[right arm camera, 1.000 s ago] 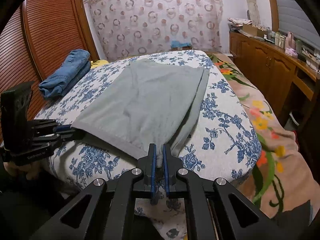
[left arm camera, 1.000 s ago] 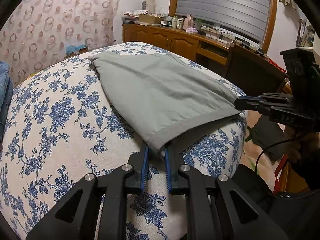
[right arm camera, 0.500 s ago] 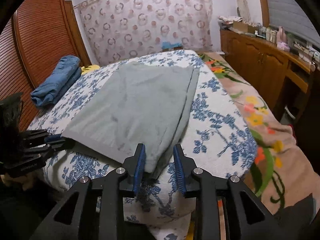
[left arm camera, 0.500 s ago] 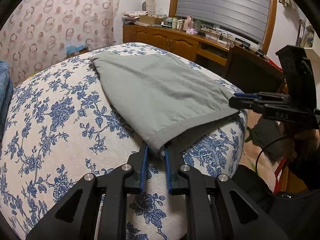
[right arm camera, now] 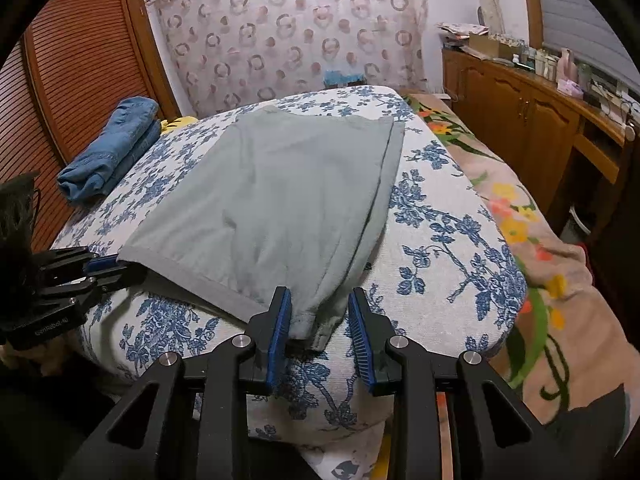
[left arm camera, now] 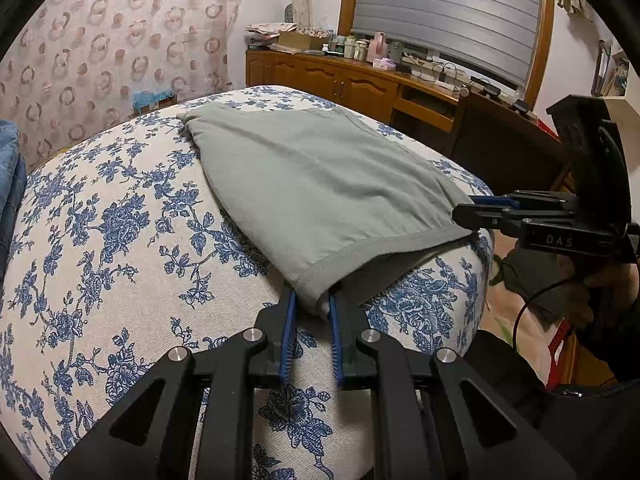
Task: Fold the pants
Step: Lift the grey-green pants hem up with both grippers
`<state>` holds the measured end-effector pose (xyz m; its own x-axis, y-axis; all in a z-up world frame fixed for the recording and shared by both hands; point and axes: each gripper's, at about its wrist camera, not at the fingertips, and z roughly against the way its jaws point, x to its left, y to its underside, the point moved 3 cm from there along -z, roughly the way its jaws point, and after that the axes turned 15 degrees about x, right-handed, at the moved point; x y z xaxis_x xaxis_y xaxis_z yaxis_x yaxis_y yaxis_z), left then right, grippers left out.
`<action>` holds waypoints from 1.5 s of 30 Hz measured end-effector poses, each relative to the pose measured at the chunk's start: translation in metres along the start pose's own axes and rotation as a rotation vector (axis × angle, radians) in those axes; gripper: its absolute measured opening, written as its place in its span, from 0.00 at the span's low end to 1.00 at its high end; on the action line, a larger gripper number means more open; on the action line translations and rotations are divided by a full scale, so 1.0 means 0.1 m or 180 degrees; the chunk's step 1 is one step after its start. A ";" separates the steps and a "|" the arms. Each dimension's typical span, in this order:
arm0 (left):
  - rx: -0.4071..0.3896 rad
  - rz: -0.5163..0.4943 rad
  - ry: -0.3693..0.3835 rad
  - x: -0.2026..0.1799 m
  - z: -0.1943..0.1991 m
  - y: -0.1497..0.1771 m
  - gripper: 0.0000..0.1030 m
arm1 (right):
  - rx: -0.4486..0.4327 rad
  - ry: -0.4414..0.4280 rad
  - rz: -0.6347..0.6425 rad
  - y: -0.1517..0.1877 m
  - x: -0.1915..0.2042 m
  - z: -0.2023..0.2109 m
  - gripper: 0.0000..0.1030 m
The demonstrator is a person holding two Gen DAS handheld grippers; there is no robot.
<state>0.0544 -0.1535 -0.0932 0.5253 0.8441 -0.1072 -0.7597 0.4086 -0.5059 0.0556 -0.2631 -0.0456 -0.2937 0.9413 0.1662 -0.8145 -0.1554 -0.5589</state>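
- A home bedroom: a bed [right arm camera: 440, 240] with a floral cover.
- Slatted wooden wardrobe doors [right arm camera: 80, 80].
- A wooden sideboard [left arm camera: 340, 84] crowded with bottles beneath a shuttered window [left arm camera: 448, 16].

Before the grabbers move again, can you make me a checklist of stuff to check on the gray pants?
1. Left gripper pinching a near corner of the pants: ok, its fingers press the hem.
2. Right gripper holding the other corner: not ok, its fingers stand apart with cloth loose between them.
3. Pants lying flat on the flowered bed cover: ok, only small wrinkles.
4. Near hem fully on the bed: not ok, the corners droop over the edge.
5. Folded jeans out of the way: ok, they sit apart near the far left side.
6. Layers lined up underneath: cannot tell, hidden.
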 end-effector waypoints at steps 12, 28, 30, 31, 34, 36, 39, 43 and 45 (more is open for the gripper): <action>-0.0328 0.0000 -0.0126 -0.04 0.37 -0.21 0.13 | -0.0398 -0.0273 0.0223 -0.28 -0.02 0.35 0.09; -0.0951 0.0018 -0.0270 0.14 1.33 -0.43 0.11 | -0.0887 -0.0444 0.0685 -0.54 0.35 0.92 0.07; -0.1015 0.0027 -0.0260 0.16 1.41 -0.40 0.11 | -0.0912 -0.0466 0.0756 -0.53 0.40 0.93 0.07; -0.1038 0.0025 -0.0272 0.16 1.44 -0.38 0.11 | -0.0919 -0.0482 0.0805 -0.53 0.43 0.93 0.07; -0.1104 0.0021 -0.0313 0.19 1.52 -0.35 0.11 | -0.0925 -0.0516 0.0885 -0.52 0.42 0.89 0.07; -0.1113 0.0033 -0.0352 0.22 1.53 -0.34 0.11 | -0.0916 -0.0529 0.0905 -0.57 0.41 0.82 0.06; -0.1077 0.0104 -0.0352 0.34 1.47 -0.32 0.11 | -0.0876 -0.0556 0.0907 -0.64 0.41 0.76 0.06; -0.0936 0.0224 -0.0324 0.53 1.22 -0.27 0.11 | -0.0738 -0.0596 0.0906 -0.74 0.40 0.54 0.06; -0.0881 0.0284 -0.0303 0.59 1.13 -0.25 0.11 | -0.0648 -0.0616 0.0902 -0.78 0.40 0.42 0.06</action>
<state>0.0613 -0.0747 0.0097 0.4129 0.9066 -0.0875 -0.6611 0.2323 -0.7134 0.0866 -0.2257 0.0391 -0.5973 0.7928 0.1214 -0.5776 -0.3202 -0.7509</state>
